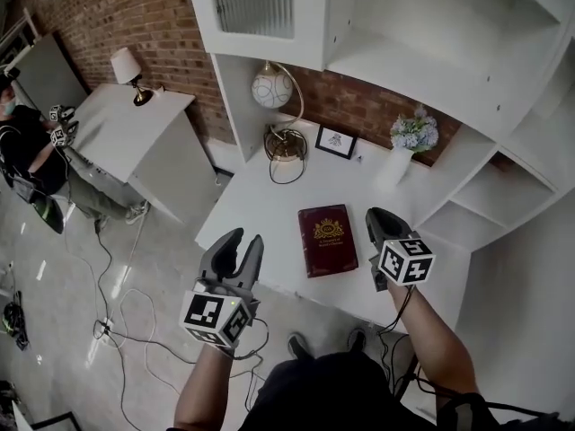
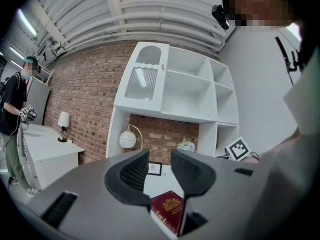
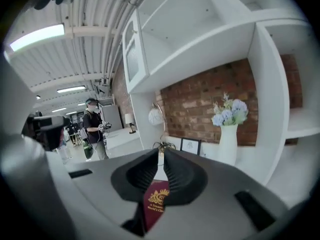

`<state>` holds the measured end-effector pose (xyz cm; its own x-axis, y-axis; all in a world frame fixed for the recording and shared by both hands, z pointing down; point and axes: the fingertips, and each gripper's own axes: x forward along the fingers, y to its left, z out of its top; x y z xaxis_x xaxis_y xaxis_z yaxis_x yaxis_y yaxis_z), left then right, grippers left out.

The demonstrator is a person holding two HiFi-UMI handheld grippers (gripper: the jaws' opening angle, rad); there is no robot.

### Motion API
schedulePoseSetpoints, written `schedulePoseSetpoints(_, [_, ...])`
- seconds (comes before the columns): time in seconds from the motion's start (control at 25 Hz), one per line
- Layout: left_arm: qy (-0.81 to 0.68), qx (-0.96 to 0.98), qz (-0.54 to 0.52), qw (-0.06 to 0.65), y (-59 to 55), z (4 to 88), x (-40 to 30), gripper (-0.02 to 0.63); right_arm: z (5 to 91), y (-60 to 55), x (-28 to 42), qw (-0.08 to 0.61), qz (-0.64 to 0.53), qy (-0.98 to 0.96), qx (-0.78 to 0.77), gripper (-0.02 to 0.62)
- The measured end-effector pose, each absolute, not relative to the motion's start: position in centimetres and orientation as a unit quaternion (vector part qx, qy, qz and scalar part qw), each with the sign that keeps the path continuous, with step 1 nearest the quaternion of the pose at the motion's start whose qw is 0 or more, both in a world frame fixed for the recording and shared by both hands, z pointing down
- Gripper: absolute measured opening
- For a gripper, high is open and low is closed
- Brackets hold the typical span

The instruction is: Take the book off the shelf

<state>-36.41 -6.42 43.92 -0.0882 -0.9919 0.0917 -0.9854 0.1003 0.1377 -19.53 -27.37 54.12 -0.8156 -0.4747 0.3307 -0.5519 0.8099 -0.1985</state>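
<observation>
A dark red book [image 1: 327,239] with a gold crest lies flat on the white desk [image 1: 260,196] under the shelf unit. My right gripper [image 1: 377,215] hovers just right of the book, its jaws together with nothing between them. In the right gripper view the book [image 3: 156,201] shows below and beyond the shut right gripper [image 3: 161,154]. My left gripper [image 1: 244,243] is held off the desk's front-left edge, apart from the book, jaws open and empty. In the left gripper view the book [image 2: 169,209] shows low in the gap of the left gripper [image 2: 160,159].
On the desk behind the book stand a globe lamp [image 1: 272,86], a small framed picture [image 1: 336,141] and a vase of flowers [image 1: 409,146]. White shelves [image 1: 422,70] rise above and to the right. A person [image 1: 27,151] stands far left by a table with a lamp [image 1: 126,65].
</observation>
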Motion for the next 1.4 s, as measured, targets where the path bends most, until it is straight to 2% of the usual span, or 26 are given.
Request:
schedulePoseSetpoints(0.16, [-0.745,0.663,-0.033,0.066,-7.6,42.5,-35.1,0.103,47.8,-26.2,-19.0,0.088,0.088,-0.958,0.258,0.029])
schedulePoseSetpoints(0.6, [-0.762,0.645,-0.049,0.023,-10.5,37.4,-30.4,0.100,36.0,-24.9,-15.3,-0.004,-0.052,-0.970,0.238,0.028])
schedulePoseSetpoints(0.88, [-0.772,0.633,-0.054,-0.011,-11.1,34.6,-27.9,0.100,32.4,-24.0,-13.2,-0.044,-0.100,-0.970,0.218,0.026])
schedulePoseSetpoints(1.4, [-0.781,0.622,-0.045,-0.040,-11.6,32.3,-25.9,0.100,30.7,-24.7,-11.0,-0.073,-0.088,-0.972,0.208,0.025])
